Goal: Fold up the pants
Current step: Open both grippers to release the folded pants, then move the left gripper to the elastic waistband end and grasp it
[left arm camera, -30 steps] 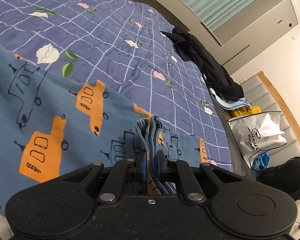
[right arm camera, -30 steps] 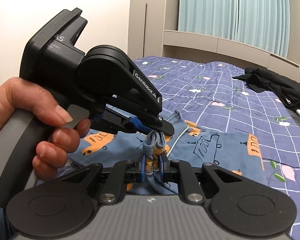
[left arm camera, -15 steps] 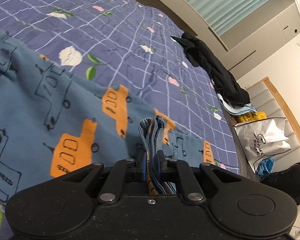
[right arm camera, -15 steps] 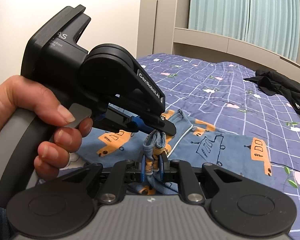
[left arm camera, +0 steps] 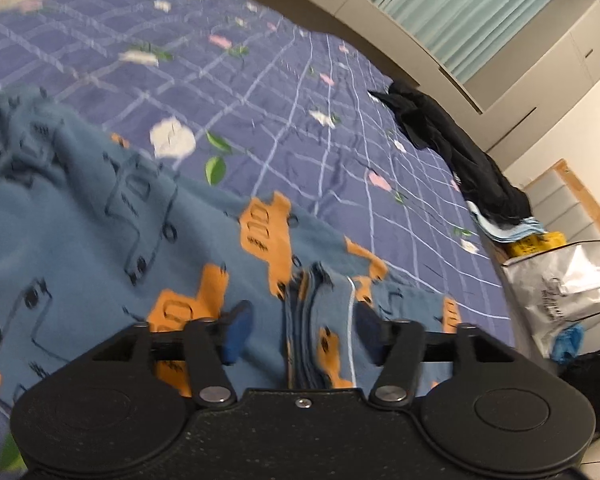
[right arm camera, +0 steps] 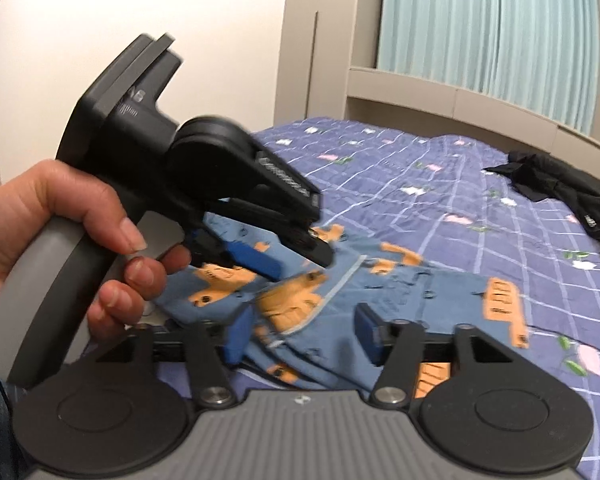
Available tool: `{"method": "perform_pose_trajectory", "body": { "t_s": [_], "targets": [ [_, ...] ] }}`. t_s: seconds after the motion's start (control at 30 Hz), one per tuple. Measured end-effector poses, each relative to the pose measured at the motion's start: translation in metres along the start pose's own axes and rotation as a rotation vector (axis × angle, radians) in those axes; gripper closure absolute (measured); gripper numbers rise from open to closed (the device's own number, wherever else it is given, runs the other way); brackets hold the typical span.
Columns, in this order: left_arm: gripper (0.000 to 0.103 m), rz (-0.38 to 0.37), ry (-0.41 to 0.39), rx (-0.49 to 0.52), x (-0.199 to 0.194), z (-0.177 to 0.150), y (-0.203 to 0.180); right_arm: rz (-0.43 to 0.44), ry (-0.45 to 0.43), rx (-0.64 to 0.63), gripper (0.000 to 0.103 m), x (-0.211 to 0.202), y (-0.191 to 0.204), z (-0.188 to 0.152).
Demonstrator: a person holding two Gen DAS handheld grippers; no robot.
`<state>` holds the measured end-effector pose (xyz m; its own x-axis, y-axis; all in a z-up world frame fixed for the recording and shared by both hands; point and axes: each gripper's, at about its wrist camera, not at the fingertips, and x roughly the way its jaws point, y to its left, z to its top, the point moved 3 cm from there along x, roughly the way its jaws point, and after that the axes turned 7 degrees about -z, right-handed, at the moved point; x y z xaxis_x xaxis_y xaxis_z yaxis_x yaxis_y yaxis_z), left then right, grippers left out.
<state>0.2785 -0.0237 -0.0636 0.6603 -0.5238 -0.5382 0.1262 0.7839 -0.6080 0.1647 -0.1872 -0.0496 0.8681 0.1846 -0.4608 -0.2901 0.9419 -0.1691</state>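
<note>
Blue pants (left arm camera: 100,248) with orange and outlined car prints lie spread on the bed. My left gripper (left arm camera: 300,330) has its jaws opening; a bunched stack of hem edges (left arm camera: 320,320) stands loose between the blue pads, touching neither. In the right wrist view the pants (right arm camera: 380,288) lie folded, and my right gripper (right arm camera: 302,334) is also opening, with the released cloth lying flat between its pads. The left gripper (right arm camera: 284,252), held by a hand (right arm camera: 60,232), hovers just above the same cloth edge.
The bed carries a purple checked sheet (left arm camera: 300,92) with flowers. Black clothes (left arm camera: 452,152) lie at its far right edge. Beyond the bedside stand a white plastic bag (left arm camera: 560,284) and a yellow item (left arm camera: 536,240). Curtains and a beige ledge run along the far wall.
Both grippers, shut on the bunched pant edge before, have spread their jaws and let it go. The cloth in front of the right gripper has dropped flat.
</note>
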Motion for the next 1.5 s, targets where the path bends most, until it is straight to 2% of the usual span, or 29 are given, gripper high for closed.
{"method": "perform_pose_trajectory", "body": {
  "t_s": [0.03,0.1,0.2,0.37,0.57,0.8,1.0,1.17,1.4,1.5],
  "targets": [
    [0.025,0.023,-0.015,0.028,0.001,0.0,-0.003,-0.018,-0.007,0.008,0.027,-0.003,-0.007,-0.001],
    [0.022,0.065,-0.035,0.096,0.005,0.0,-0.011,-0.068,-0.008,0.025,0.012,-0.006,-0.02,-0.005],
    [0.021,0.119,-0.028,0.197,0.016,-0.003,-0.02,-0.167,0.02,0.052,0.011,-0.002,-0.045,-0.009],
    [0.02,0.175,-0.014,0.27,0.028,-0.009,-0.023,-0.284,0.093,0.086,0.009,0.017,-0.081,-0.013],
    [0.017,0.196,-0.014,0.269,0.037,-0.005,-0.024,-0.36,0.129,0.05,0.009,0.046,-0.105,-0.013],
    [0.016,0.206,-0.006,0.266,0.043,0.0,-0.024,-0.444,0.136,0.08,0.009,0.084,-0.14,-0.002],
    [0.016,0.2,-0.007,0.282,0.033,-0.008,-0.023,-0.47,0.166,0.098,0.009,0.082,-0.155,-0.007],
    [0.015,0.199,-0.013,0.314,0.018,-0.021,-0.022,-0.455,0.187,0.08,0.008,0.056,-0.139,-0.027],
    [0.014,0.193,-0.027,0.301,-0.001,-0.035,-0.019,-0.463,0.2,0.123,0.003,0.019,-0.124,-0.042],
    [0.01,0.194,-0.034,0.304,-0.009,-0.039,-0.018,-0.472,0.2,0.123,0.002,0.01,-0.119,-0.046]
  ]
}}
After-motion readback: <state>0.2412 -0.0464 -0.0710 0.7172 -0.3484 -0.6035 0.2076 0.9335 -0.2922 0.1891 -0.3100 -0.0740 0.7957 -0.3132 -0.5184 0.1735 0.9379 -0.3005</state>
